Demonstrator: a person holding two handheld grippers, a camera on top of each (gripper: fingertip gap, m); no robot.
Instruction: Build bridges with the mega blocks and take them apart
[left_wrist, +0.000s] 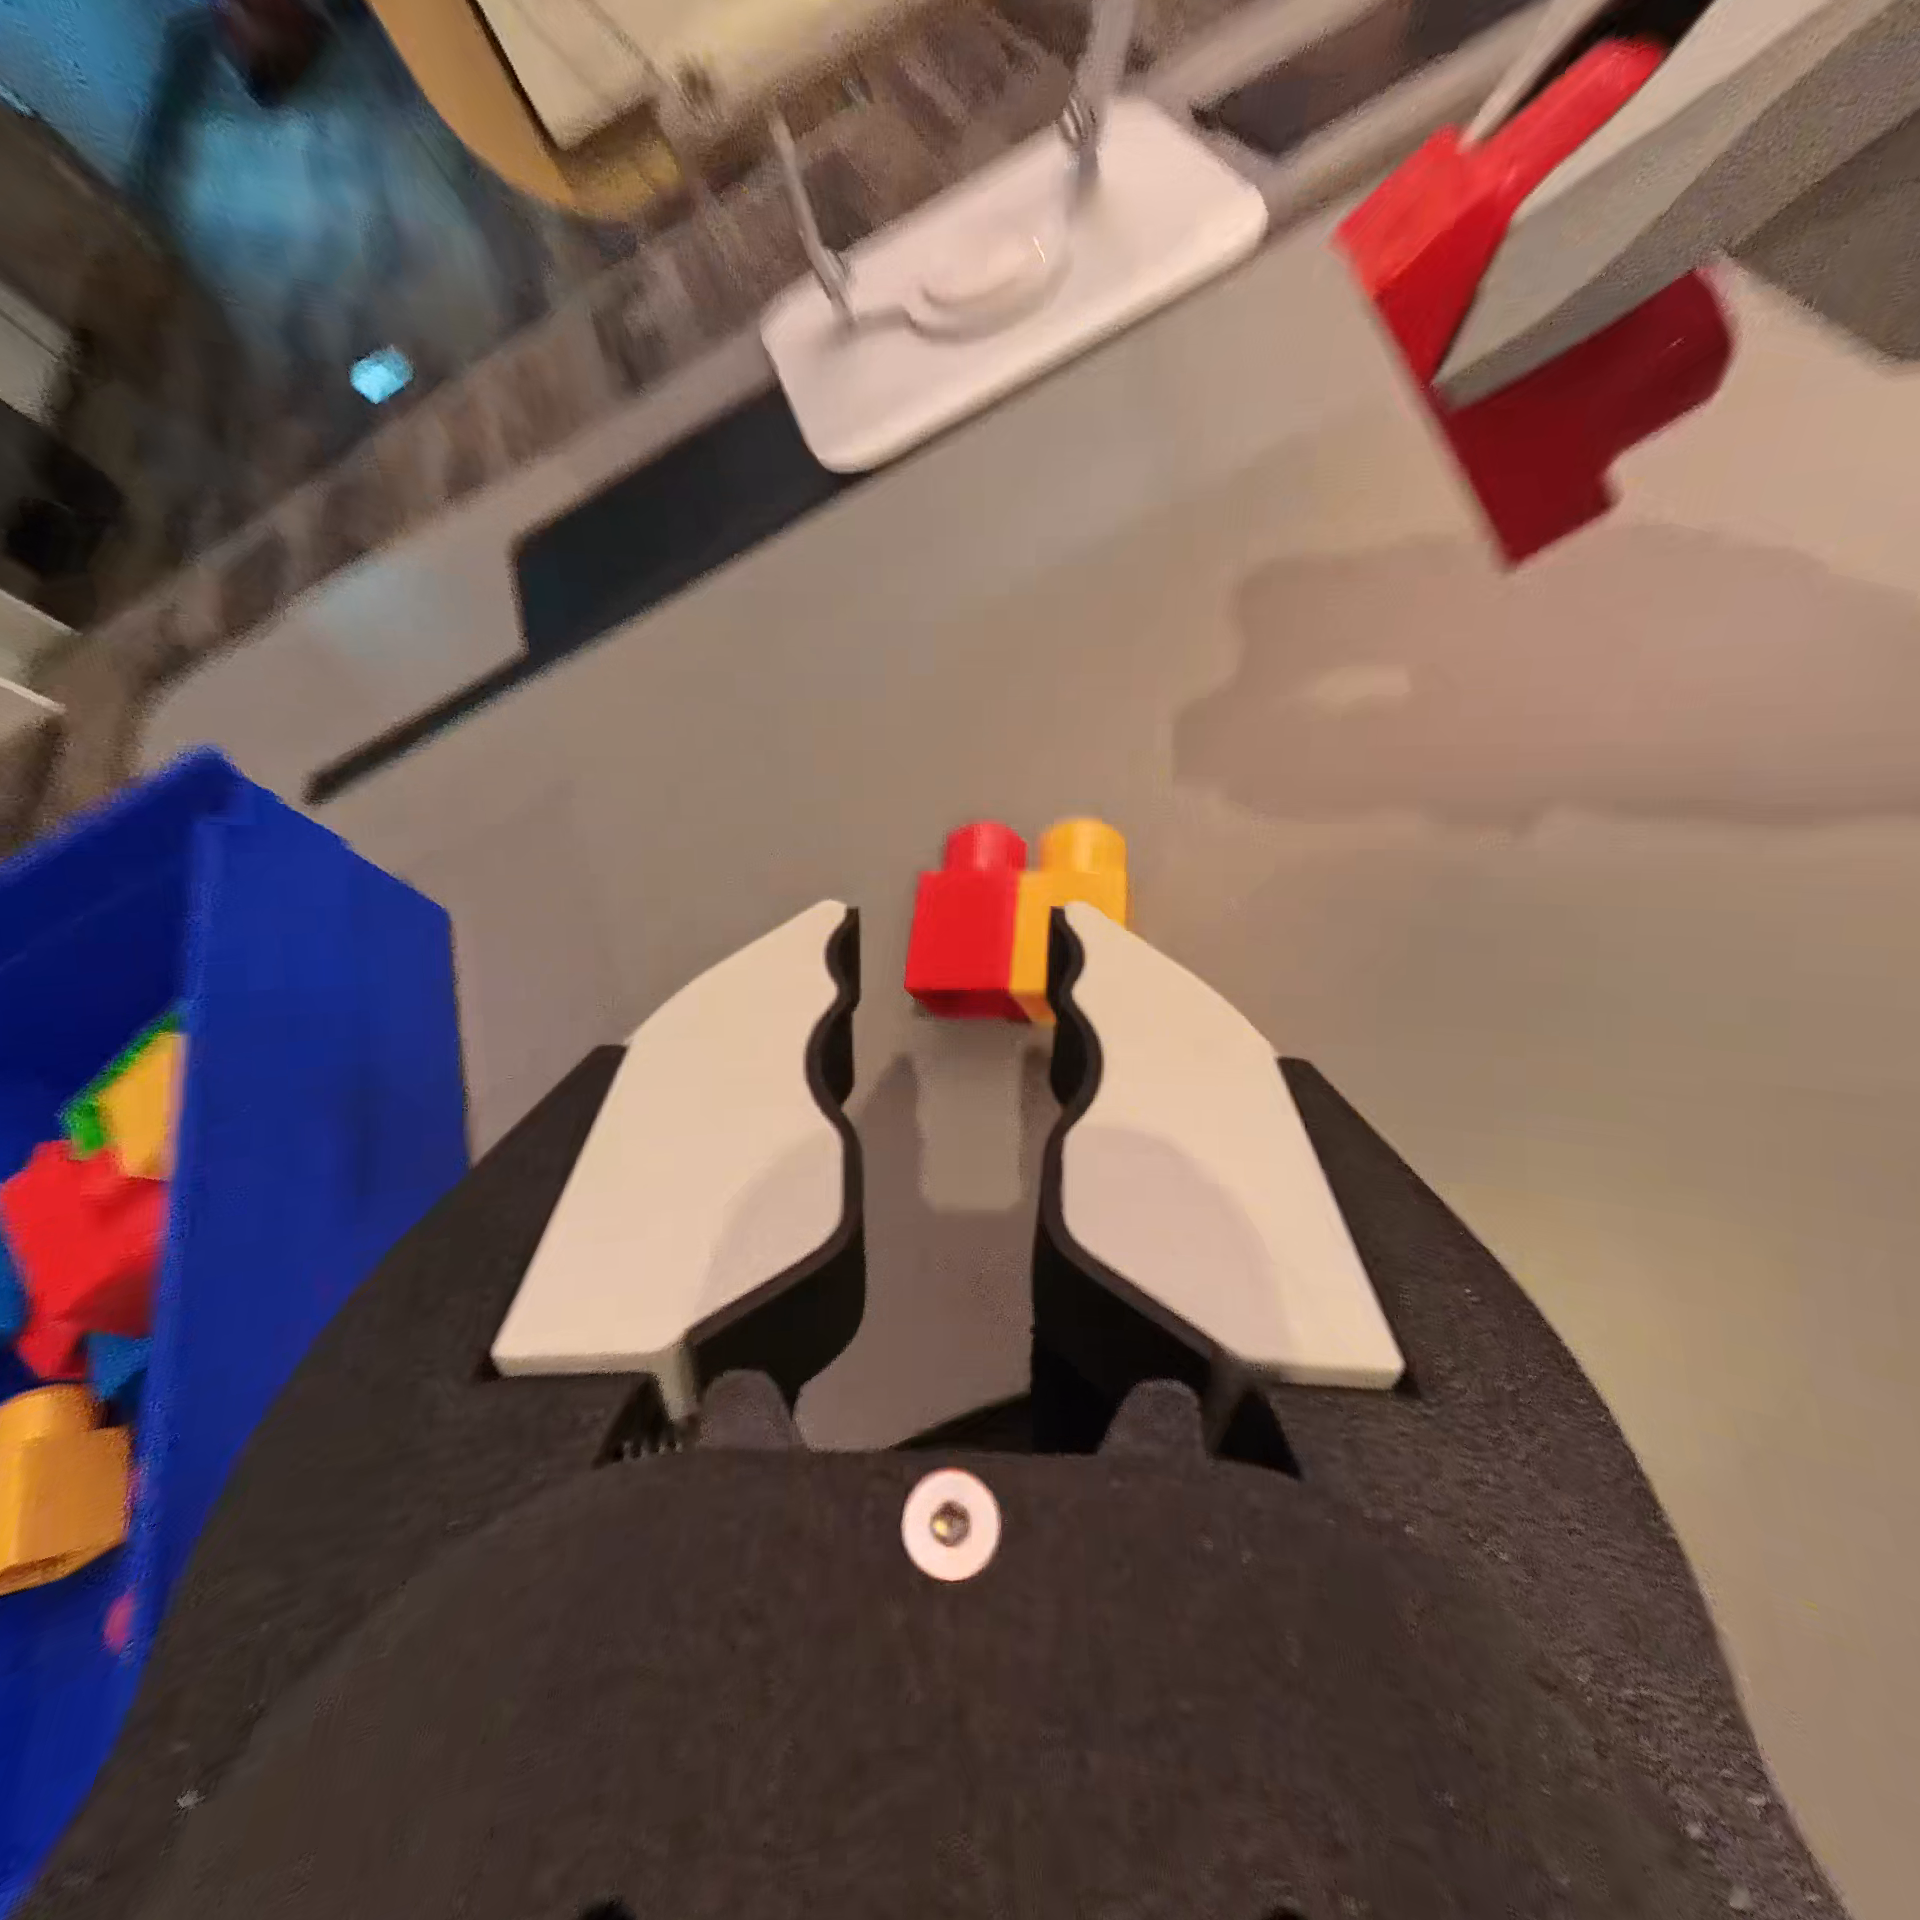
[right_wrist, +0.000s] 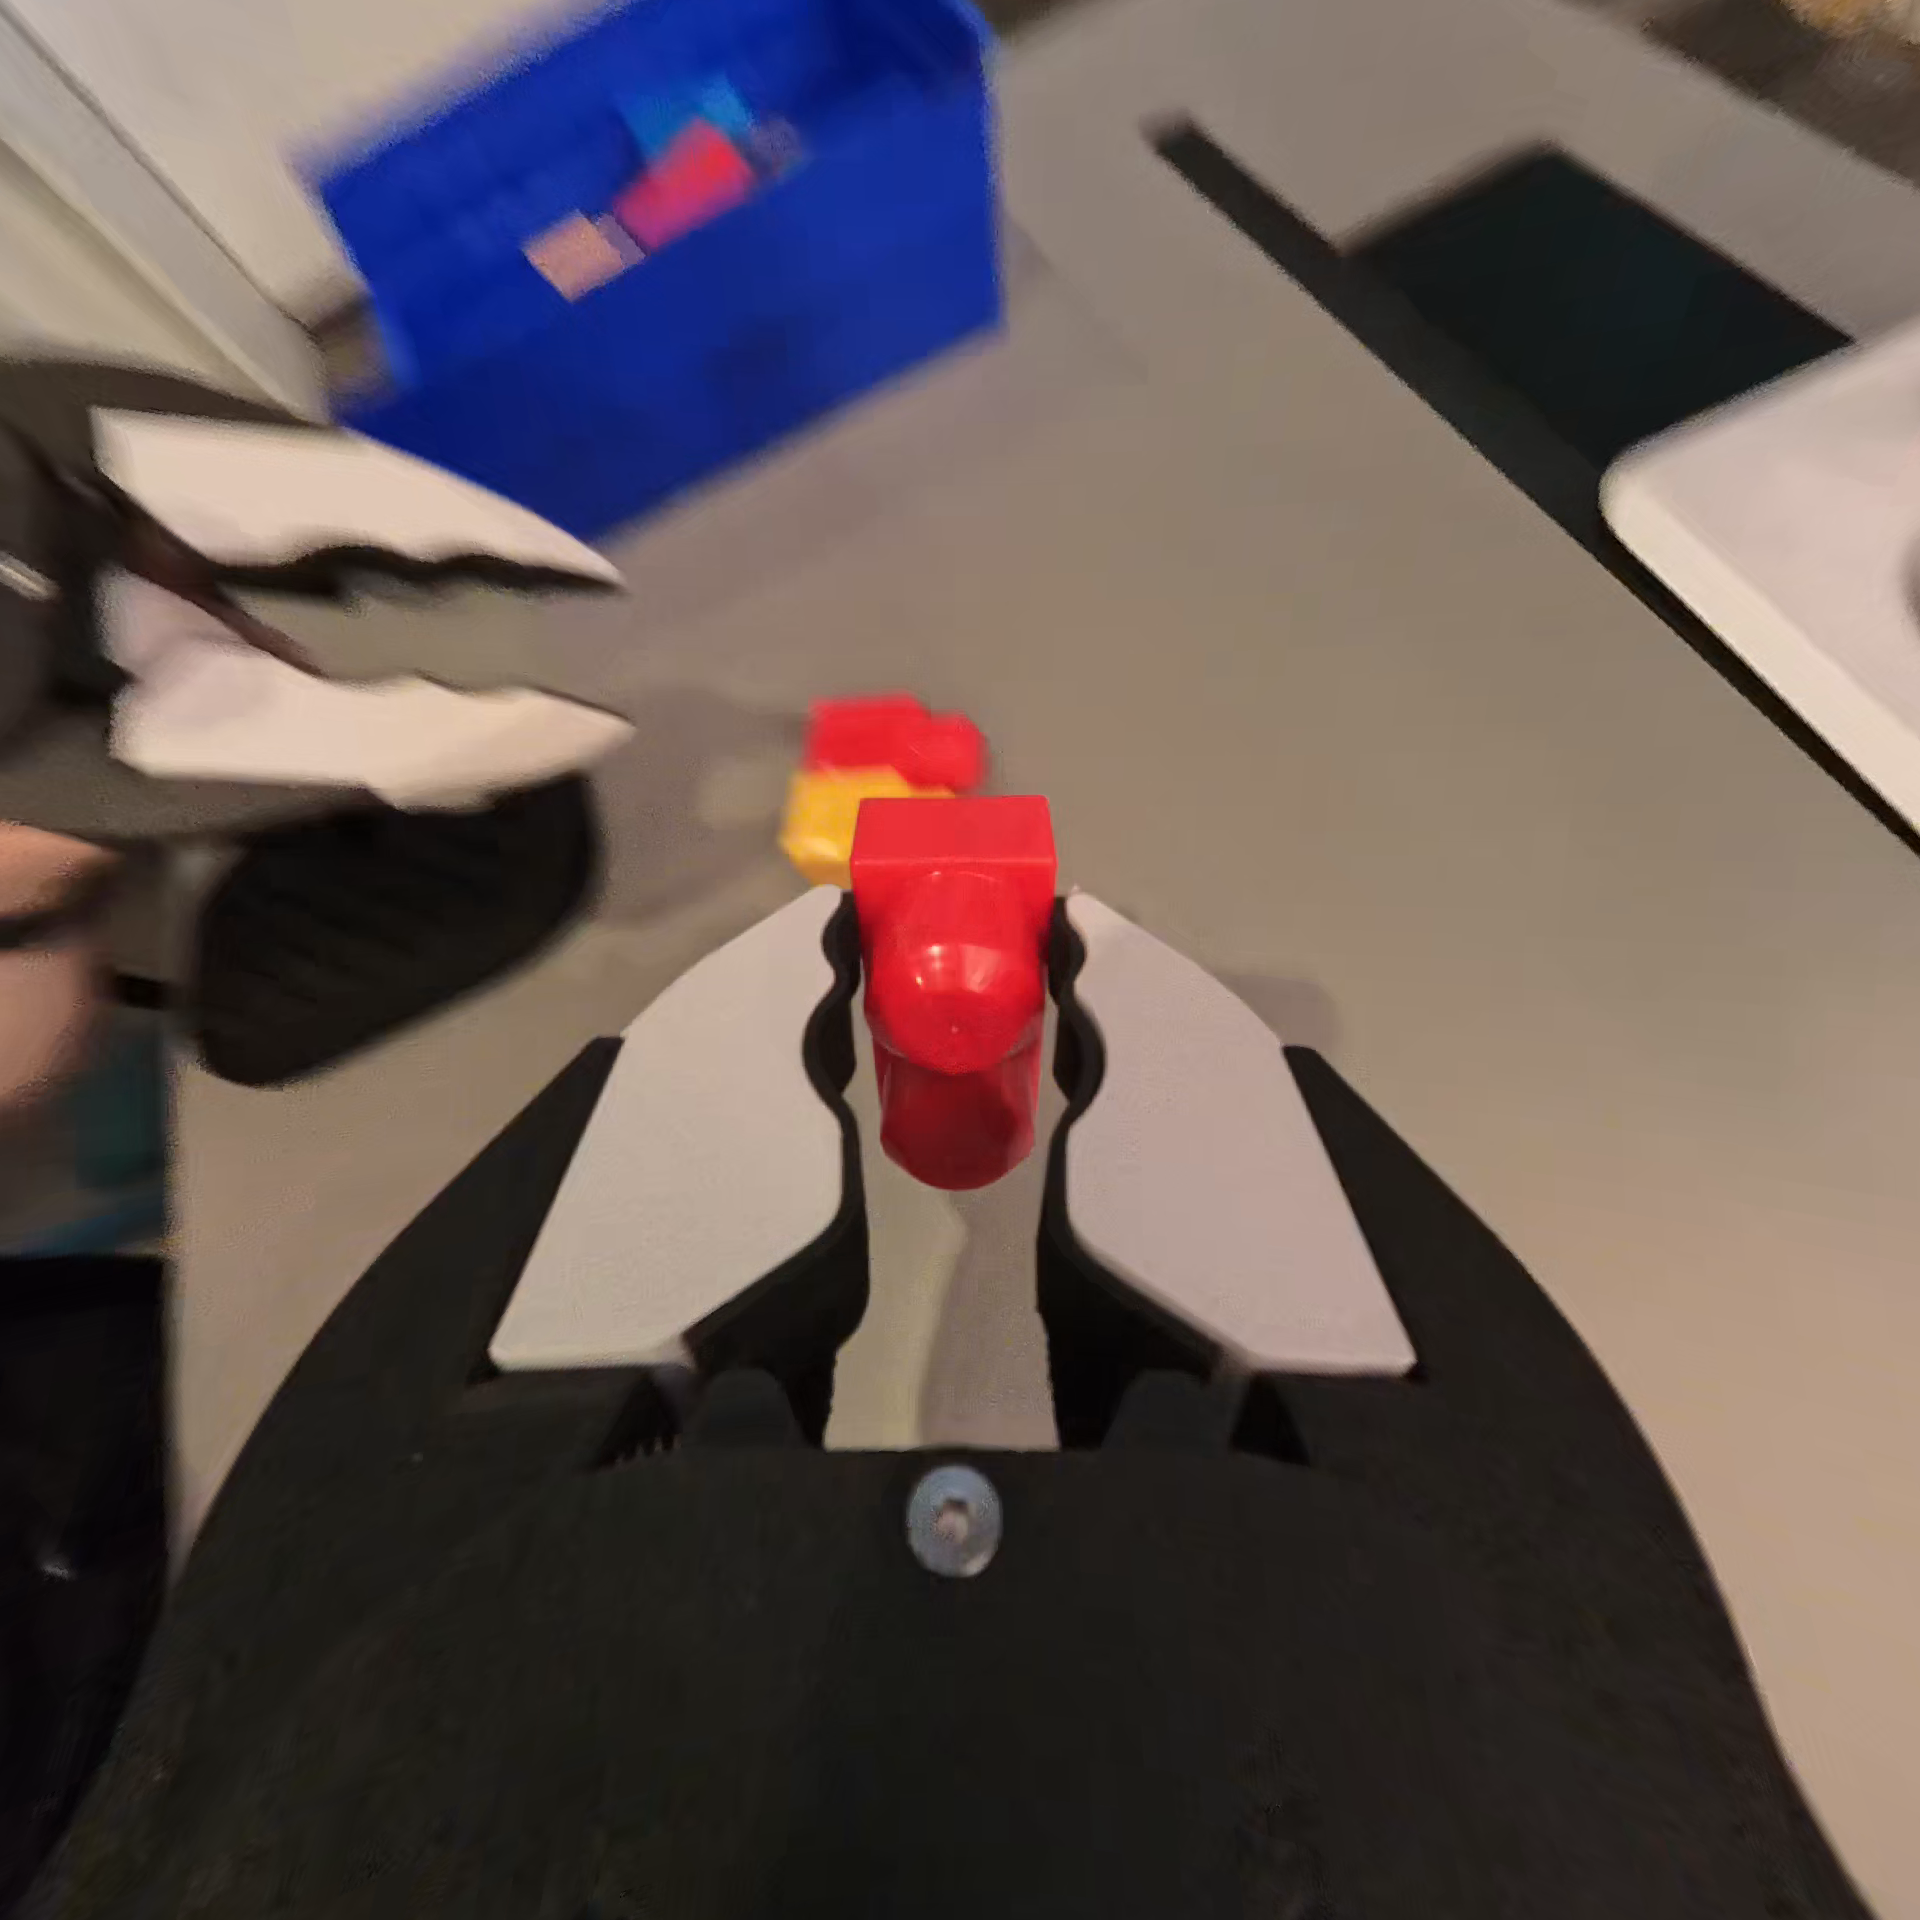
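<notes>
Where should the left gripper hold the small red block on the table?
On the square body of the small red block, below its stud, coming level from the front. But the yellow block touches its right side, so that finger has little room.

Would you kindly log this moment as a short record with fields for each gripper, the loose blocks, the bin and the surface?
left gripper: jaws open, empty, low behind the block pair
right gripper: jaws shut on a long red block, held above the table
block pair: small red block and yellow block, side by side, touching
blue bin: holds mixed blocks
table: grey
</notes>
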